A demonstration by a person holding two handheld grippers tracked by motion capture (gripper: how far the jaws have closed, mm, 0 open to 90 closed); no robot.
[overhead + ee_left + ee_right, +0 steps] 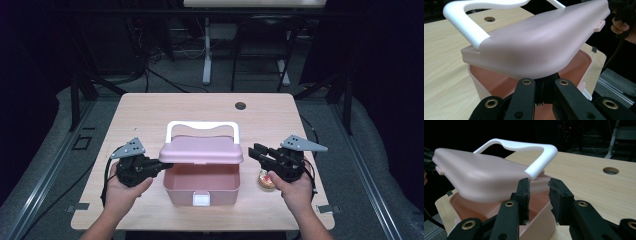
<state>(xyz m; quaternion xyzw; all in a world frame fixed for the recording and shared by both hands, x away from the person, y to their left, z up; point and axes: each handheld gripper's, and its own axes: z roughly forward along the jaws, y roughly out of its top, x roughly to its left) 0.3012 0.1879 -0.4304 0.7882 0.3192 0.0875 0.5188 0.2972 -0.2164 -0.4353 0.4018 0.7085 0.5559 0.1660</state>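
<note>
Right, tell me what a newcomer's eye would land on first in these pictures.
The pink box at the near middle of the wooden table stands out first, its pink lid raised half open with a white handle arching behind it. The left gripper sits shut at the lid's left edge, the right gripper hangs open just off its right side. A small round thing lies under the right hand.

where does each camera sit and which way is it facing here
High view: above the person's side, looking forward and down on the table; forearms, left claw, right claw.
Left gripper view: rides the left claw, looking along shut jaws under the pink lid.
Right gripper view: rides the right claw, looking along open jaws at the white handle.
Shared: the open pink box.
</note>
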